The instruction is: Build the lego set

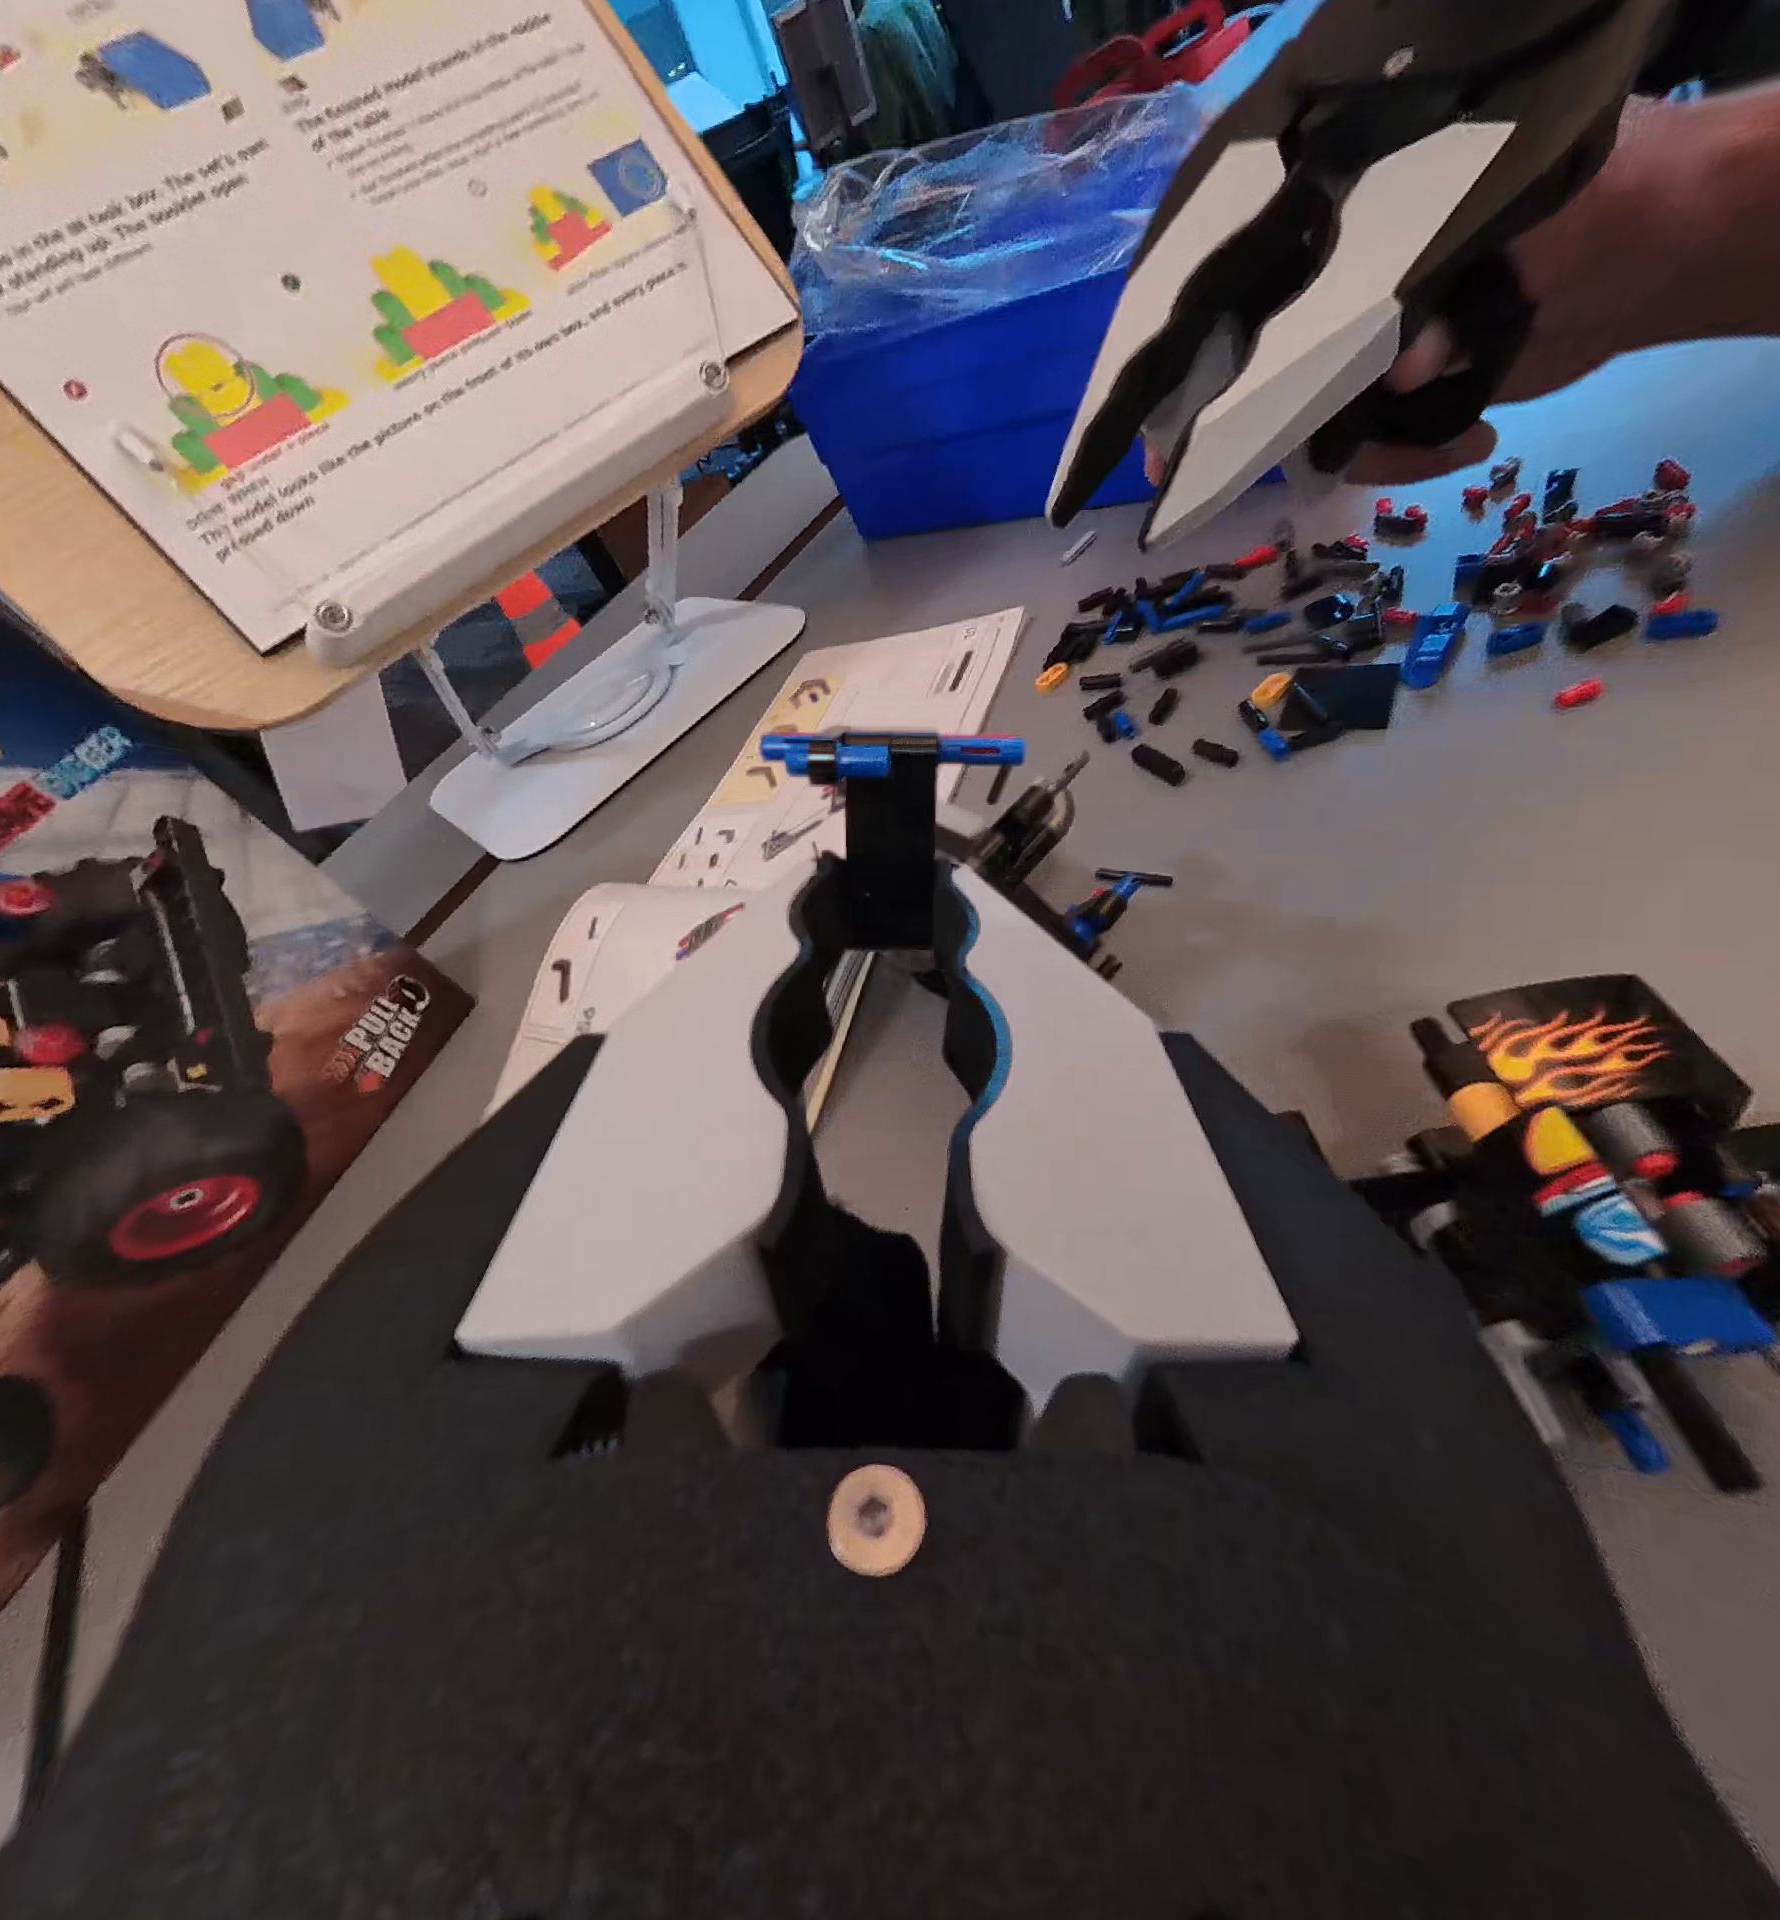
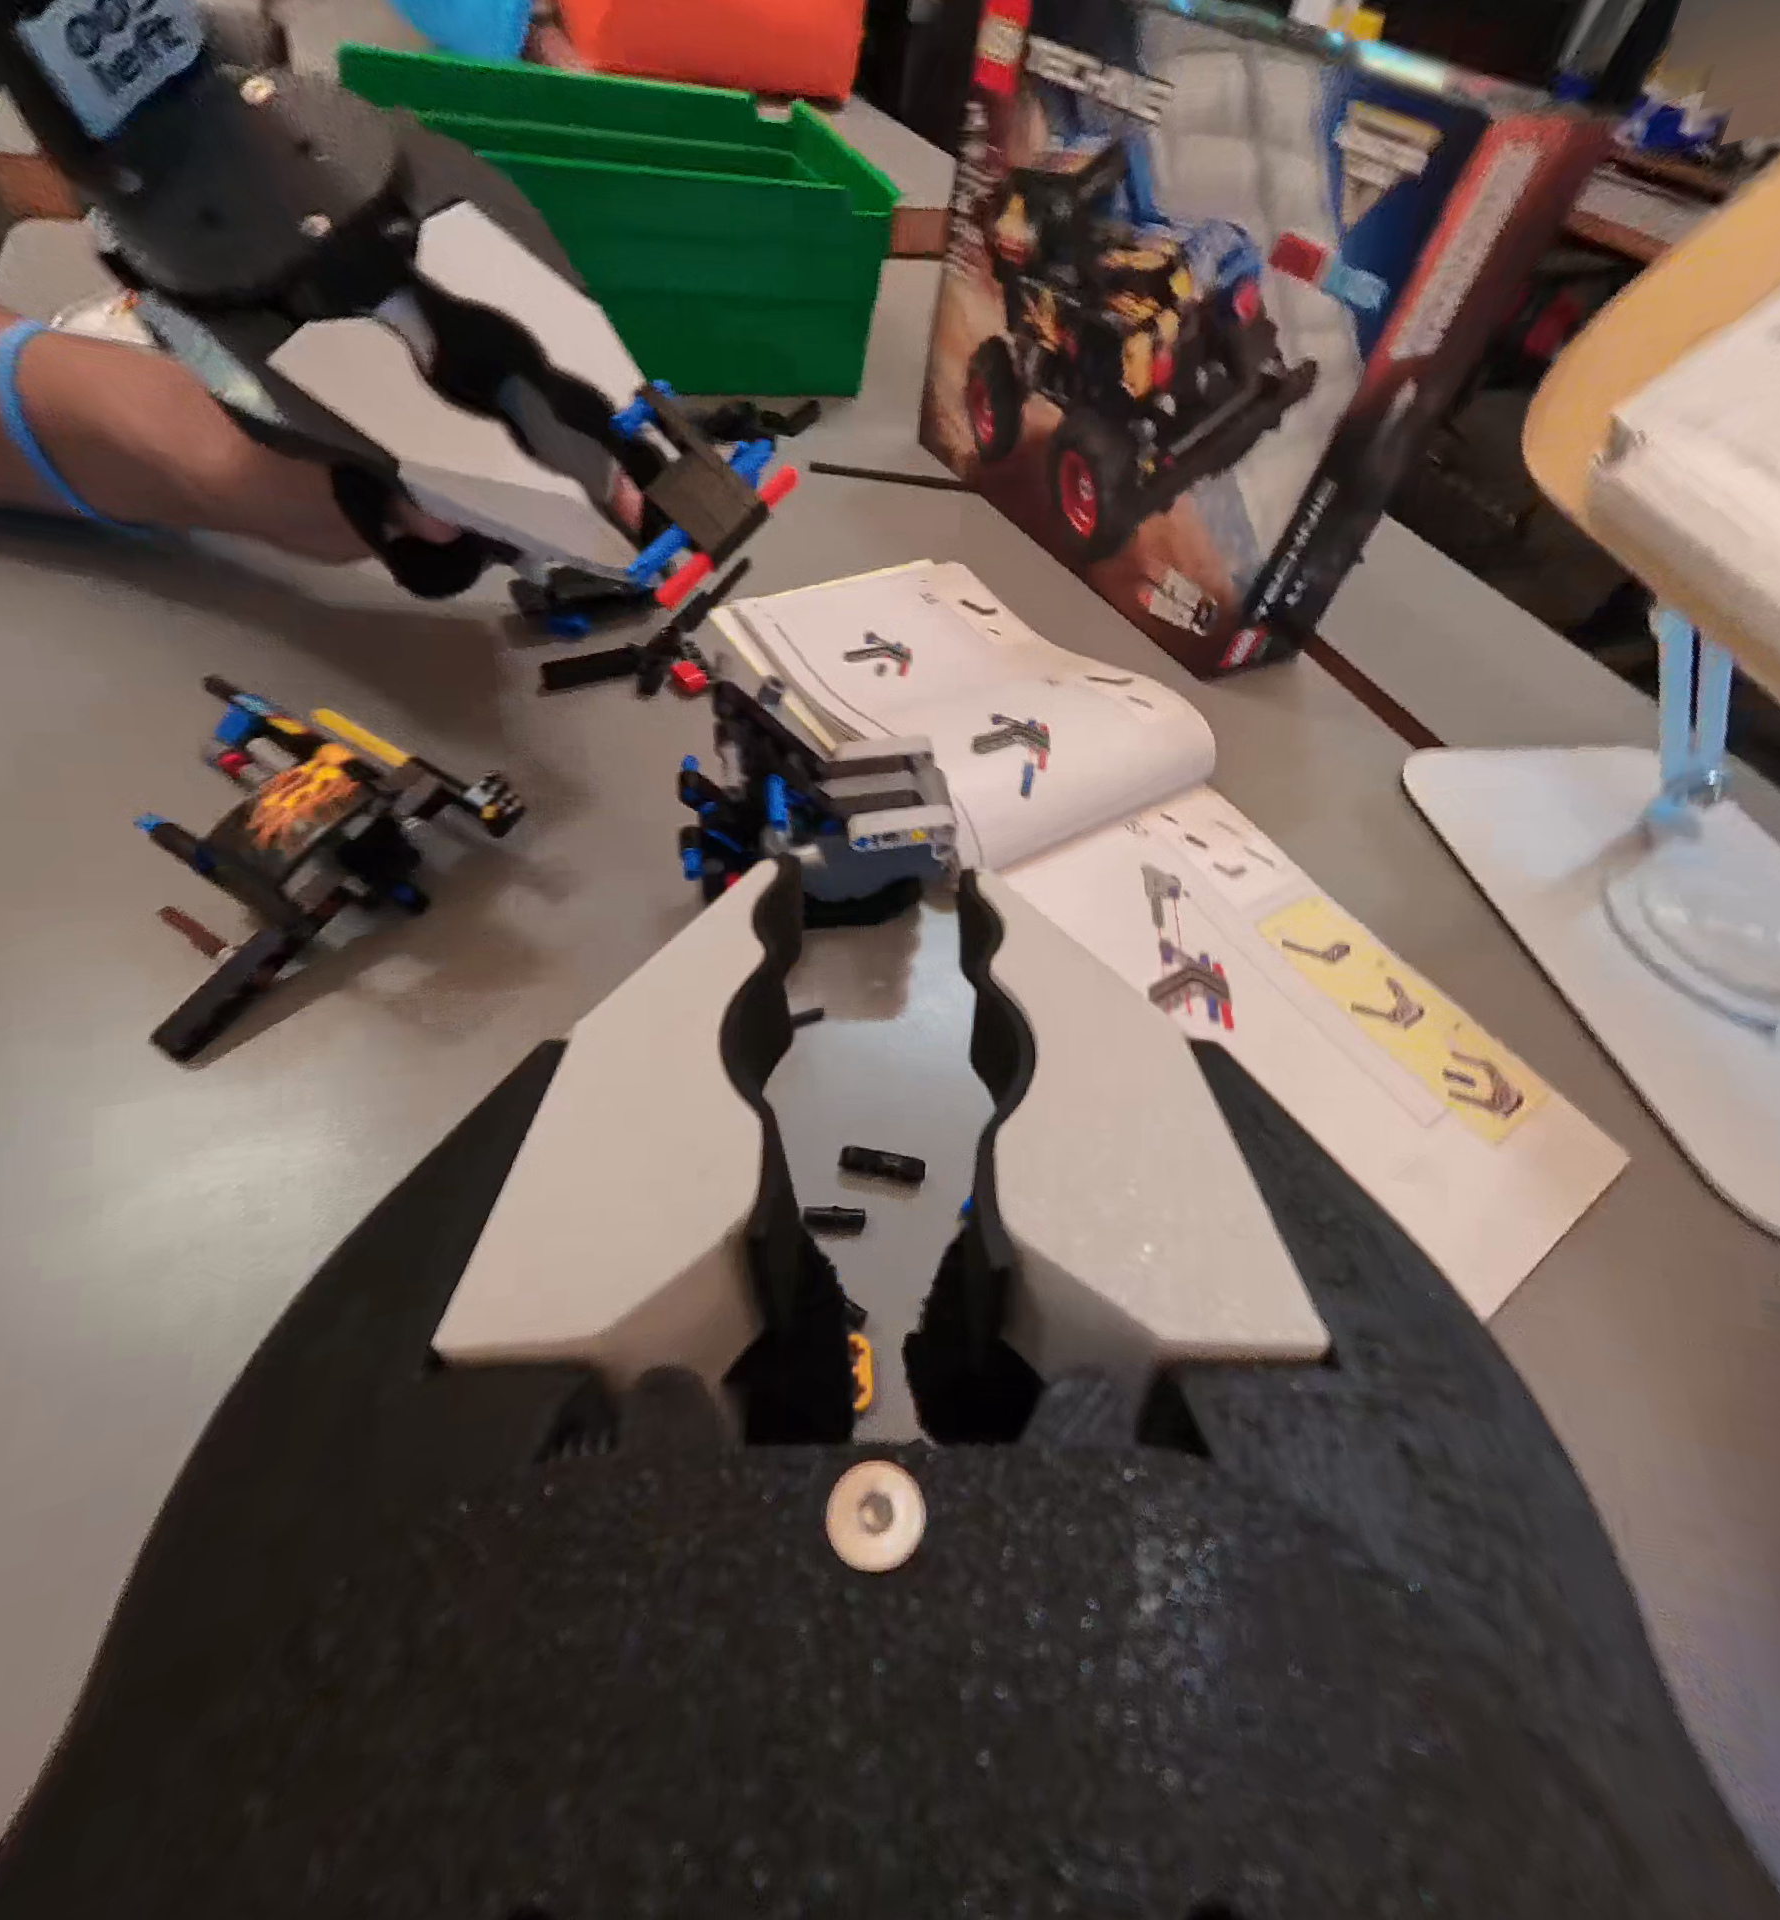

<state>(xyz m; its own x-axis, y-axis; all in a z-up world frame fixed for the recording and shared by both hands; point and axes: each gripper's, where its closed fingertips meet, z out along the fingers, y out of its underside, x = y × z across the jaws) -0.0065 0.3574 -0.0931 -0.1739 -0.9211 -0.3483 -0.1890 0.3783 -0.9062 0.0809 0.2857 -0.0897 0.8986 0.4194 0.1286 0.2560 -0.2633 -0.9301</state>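
The left gripper point(image 1: 886, 894) clenches a black lego piece point(image 1: 888, 831) at frame centre, above the manual point(image 1: 896, 675). The right gripper point(image 2: 870, 883) is released, empty, over loose pins point(image 2: 881, 1164); the flame-decal assembly point(image 2: 294, 821) lies left on the surface point(image 2: 138, 1195).

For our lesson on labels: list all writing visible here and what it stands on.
I won't copy wording; these bear it:
Printed sheet on the stand: text lines, partly blurred.
Set box: brand marks and titles.
Instruction booklet: print too small to read.
Blue tag on the left gripper: bold lettering.
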